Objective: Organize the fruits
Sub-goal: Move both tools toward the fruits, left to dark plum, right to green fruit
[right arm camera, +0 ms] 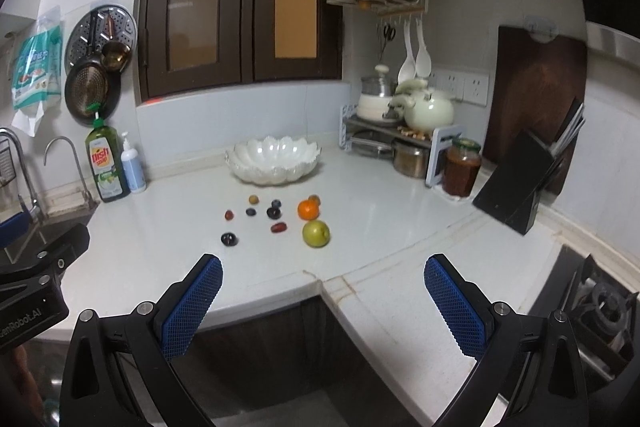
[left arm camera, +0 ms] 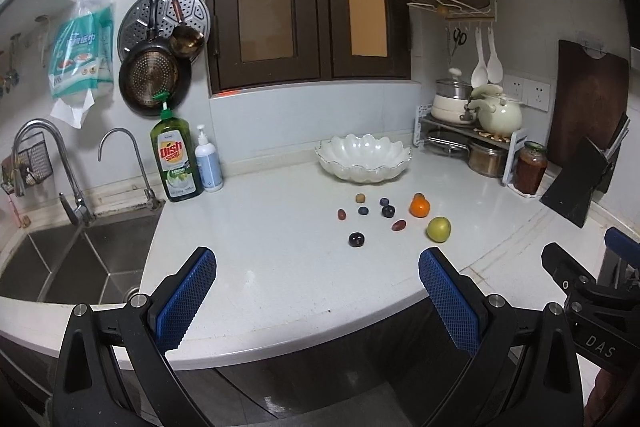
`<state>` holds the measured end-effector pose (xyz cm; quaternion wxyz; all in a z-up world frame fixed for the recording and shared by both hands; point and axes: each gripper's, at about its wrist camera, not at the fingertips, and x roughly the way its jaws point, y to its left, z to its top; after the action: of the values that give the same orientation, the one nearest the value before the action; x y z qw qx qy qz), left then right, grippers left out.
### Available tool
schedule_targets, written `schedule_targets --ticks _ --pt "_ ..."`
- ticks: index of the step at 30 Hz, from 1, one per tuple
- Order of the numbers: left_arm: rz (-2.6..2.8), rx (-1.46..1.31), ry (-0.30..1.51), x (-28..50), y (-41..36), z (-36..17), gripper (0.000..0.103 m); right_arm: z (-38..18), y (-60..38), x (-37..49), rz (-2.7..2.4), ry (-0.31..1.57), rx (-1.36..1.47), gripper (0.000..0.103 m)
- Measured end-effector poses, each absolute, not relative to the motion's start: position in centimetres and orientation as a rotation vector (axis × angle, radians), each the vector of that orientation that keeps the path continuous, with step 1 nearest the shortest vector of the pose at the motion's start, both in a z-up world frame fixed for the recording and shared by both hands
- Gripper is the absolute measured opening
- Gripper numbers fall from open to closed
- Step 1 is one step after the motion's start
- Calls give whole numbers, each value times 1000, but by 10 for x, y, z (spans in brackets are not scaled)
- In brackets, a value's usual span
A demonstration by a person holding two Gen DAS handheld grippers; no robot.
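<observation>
We are holding both tools back at the near edge of the tabletop (left arm camera: 280, 267), and nothing is being gripped yet. The left hand-held gripper (left arm camera: 318, 263) is showing its blue pads spread wide apart with only bare surface between them, and the right hand-held gripper (right arm camera: 323, 269) is standing just as wide and empty.

We are taking the white scalloped bowl (left arm camera: 363, 158) as our landmark, since it is sitting empty toward the back wall and looks like the place meant for the fruit. All the fruit is lying loose in front of the bowl, between it and us. The orange (left arm camera: 419, 207) is resting in front of the bowl's right side, with a small brownish fruit touching it from behind. The green apple (left arm camera: 439, 229) is lying nearer to us than the orange, just beside it. The dark plum (left arm camera: 356, 239) is the piece farthest out from the bowl on the left of the cluster. A reddish grape (left arm camera: 398, 225) and several small dark berries are scattered between these.

We judge the sorting as not yet begun. The open stance suits a first reach: the apple is lying closest to the right tool, the plum to the left.
</observation>
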<state>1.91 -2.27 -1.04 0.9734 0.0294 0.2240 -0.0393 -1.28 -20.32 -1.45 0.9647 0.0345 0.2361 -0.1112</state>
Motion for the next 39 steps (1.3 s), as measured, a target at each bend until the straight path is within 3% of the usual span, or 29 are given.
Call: schedule_targets --ticks 15,39 --pt "-66 47 485 51 -33 -17 103 -26 -215 25 -200 504 85 102" --pt "-154 103 686 235 -62 -75 103 -81 -235 200 -255 697 104 102"
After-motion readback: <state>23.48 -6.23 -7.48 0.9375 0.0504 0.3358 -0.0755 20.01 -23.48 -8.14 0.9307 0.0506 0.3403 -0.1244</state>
